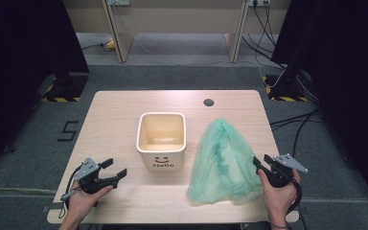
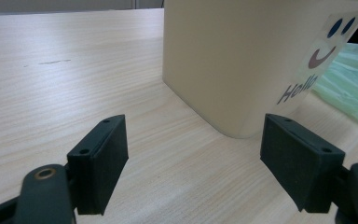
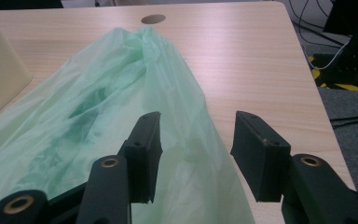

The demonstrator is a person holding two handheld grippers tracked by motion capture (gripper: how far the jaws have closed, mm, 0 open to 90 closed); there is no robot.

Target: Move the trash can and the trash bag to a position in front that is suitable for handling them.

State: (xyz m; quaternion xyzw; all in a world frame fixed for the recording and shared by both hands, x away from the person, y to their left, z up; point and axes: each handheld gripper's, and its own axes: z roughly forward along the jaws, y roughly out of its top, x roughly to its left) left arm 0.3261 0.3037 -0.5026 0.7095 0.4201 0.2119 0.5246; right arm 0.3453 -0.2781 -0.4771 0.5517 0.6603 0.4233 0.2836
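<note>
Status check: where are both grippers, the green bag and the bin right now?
Left gripper open, near the bin, touching nothing. Right gripper open, jaws straddling the edge of the green bag, not pinching. Bag lies flat beside the bin. Nothing between them.
</note>
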